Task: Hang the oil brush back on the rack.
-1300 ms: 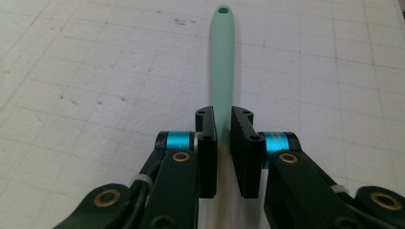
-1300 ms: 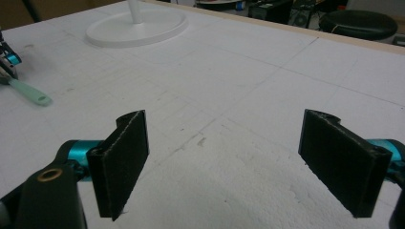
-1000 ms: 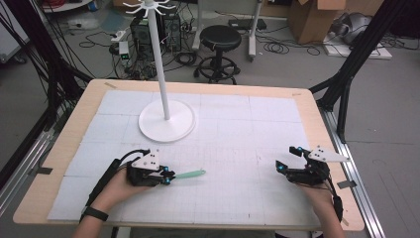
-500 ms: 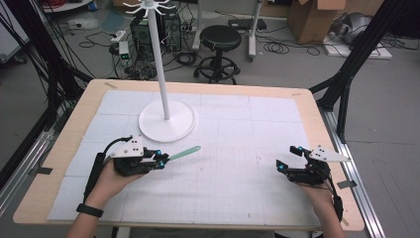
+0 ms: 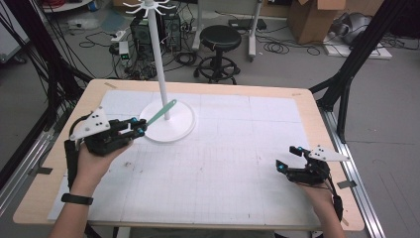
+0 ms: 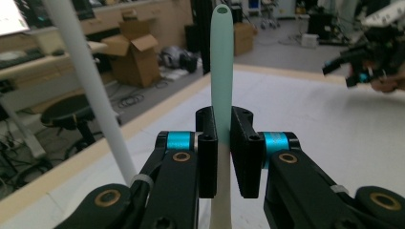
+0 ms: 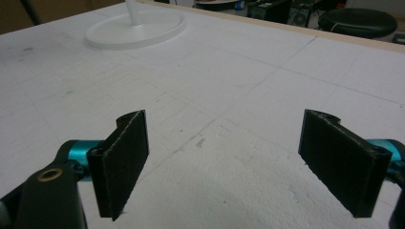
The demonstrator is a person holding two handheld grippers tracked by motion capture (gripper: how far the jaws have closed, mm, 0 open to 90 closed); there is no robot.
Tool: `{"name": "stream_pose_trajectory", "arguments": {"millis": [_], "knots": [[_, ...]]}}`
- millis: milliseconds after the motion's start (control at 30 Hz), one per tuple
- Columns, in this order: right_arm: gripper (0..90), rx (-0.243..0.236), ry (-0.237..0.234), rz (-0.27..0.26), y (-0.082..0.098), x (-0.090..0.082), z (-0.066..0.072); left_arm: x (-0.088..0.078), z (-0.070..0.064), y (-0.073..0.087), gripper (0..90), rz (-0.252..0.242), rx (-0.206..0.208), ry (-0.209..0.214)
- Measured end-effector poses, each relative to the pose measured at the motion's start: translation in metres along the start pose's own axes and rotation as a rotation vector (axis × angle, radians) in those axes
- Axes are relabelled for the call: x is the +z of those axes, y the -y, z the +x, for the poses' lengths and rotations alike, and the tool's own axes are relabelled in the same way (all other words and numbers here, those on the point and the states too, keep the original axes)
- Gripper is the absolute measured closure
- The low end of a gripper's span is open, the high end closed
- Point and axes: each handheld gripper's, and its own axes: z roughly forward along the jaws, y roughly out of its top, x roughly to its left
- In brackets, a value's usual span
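The left gripper (image 5: 134,127) is clamped on a mint-green spatula (image 5: 161,112), held off the worktop (image 5: 237,163) beside the white hanging stand (image 5: 159,64). Pickup looks done; hanging it on a top hook remains. The right gripper (image 5: 287,159) rests with jaws apart, empty.

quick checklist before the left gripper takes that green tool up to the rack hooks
1. Left gripper shut on the tool: ok.
2. Tool straight between the jaws, hole end forward: ok.
3. Tool lifted off the table: ok.
4. Tool at the height of the hooks: not ok, it sits low by the pole.
5. Right gripper open, resting well away: ok.
6. Hole wide enough for a hook: cannot tell.
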Motion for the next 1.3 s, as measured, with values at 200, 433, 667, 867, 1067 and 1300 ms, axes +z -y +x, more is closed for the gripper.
{"name": "stream_pose_trajectory", "arguments": {"millis": [200,433,667,867,1067,1300], "knots": [[16.8,0.000,0.001,-0.005,0.000,0.000,-0.001,-0.009,0.013,-0.019,81.8,-0.099,-0.030,-0.079],[16.8,0.000,0.000,-0.004,0.000,0.000,-0.001,-0.014,0.022,-0.046,81.8,-0.188,-0.027,-0.152],[16.8,-0.002,-0.002,-0.007,0.000,0.000,-0.001,-0.016,0.026,-0.064,81.7,-0.276,-0.023,-0.207],[16.8,0.000,-0.001,-0.006,0.000,0.000,-0.001,-0.010,0.027,-0.079,81.7,-0.296,0.014,-0.237],[16.8,0.002,-0.001,-0.006,0.000,0.000,-0.001,-0.005,0.029,-0.091,81.7,-0.275,0.026,-0.245],[16.8,0.001,-0.002,-0.006,0.000,0.000,-0.001,0.000,0.031,-0.101,81.7,-0.262,0.028,-0.265]]}}
